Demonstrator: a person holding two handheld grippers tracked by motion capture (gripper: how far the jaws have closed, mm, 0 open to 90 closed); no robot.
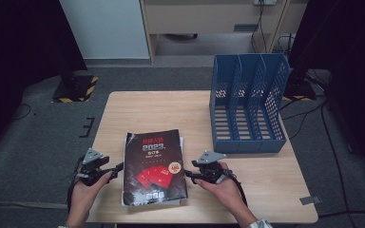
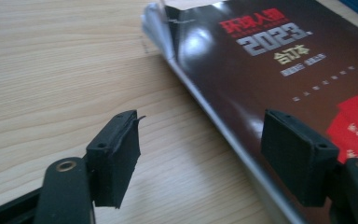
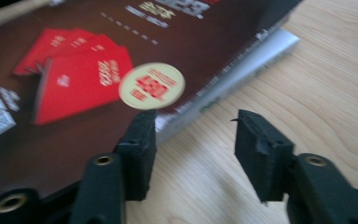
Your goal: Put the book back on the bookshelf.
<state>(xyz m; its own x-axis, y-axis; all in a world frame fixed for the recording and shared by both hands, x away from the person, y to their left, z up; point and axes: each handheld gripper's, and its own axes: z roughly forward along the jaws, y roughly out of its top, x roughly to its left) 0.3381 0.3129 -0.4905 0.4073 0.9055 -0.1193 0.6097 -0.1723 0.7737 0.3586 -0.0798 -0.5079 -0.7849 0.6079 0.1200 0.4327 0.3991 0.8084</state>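
Dark magazine [image 1: 154, 166] lies flat, long axis front-to-back (title far).

- Recording lab or studio, office-like.
- Dark curtains both sides, striped stand base [image 1: 74, 89], cables on grey carpet.
- Blue file rack [image 1: 247, 110] on wooden table [image 1: 147, 111].

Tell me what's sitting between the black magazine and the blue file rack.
Nothing: the high view shows bare wooden table between the black magazine and the blue file rack.
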